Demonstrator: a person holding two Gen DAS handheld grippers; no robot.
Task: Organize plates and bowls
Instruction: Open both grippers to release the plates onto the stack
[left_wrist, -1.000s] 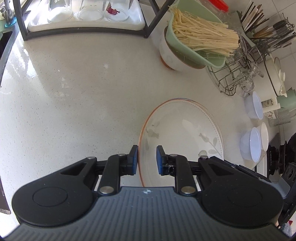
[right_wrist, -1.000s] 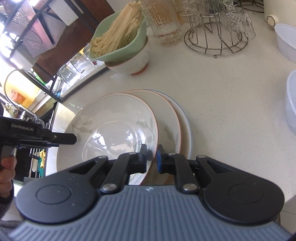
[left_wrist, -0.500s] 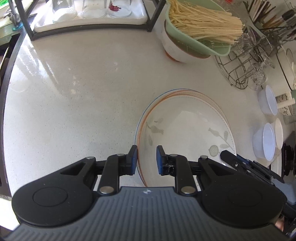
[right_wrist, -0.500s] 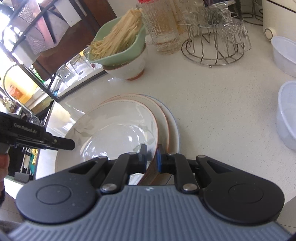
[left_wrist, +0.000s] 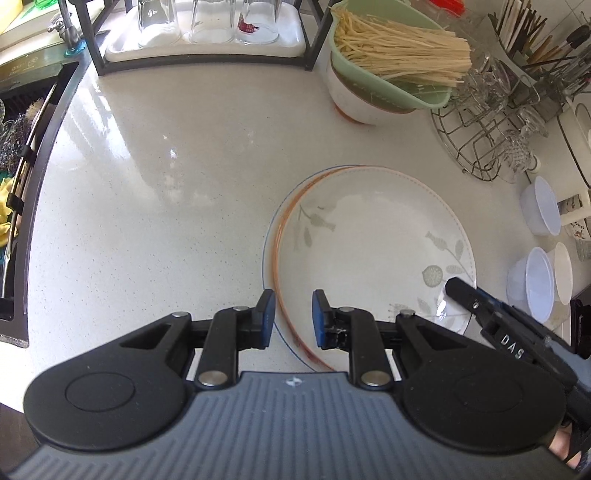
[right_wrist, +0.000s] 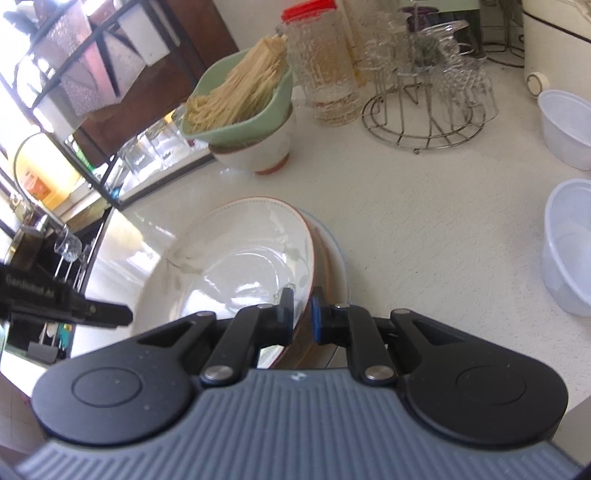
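**Leaf plate gripped at its rim over the stack**

We hold the right gripper (right_wrist: 302, 314) pinched on the near rim of the top plate (right_wrist: 236, 266), a white plate with grey-green leaf prints and a thin orange edge. Its 2 blue pads press the rim from either side, and in the right wrist view the plate looks tilted, its gripped edge raised off the plates below. Under it we see 2 more plates (left_wrist: 275, 236): an orange-rimmed one and, at the bottom, a blue-rimmed one, showing as crescents along the left side in the left wrist view. The stack sits on the speckled white counter (left_wrist: 166, 184), about mid-way across it.

Our left gripper (left_wrist: 289, 317) hovers at the near left edge of the stack, fingers parted with a clear gap between the pads and nothing between them that they touch; the plate rims run through the gap in the view. We cannot tell how high it hangs above them.

Behind the stack stands a white bowl (left_wrist: 351, 99) with a green colander of dry noodles (left_wrist: 399, 59) nested in it. To the right are a wire rack of glasses (left_wrist: 491, 140) and 2 translucent plastic bowls (right_wrist: 569, 243), well apart from the plates. A black-framed shelf holding a tray of glasses (left_wrist: 207, 33) lines the far edge.
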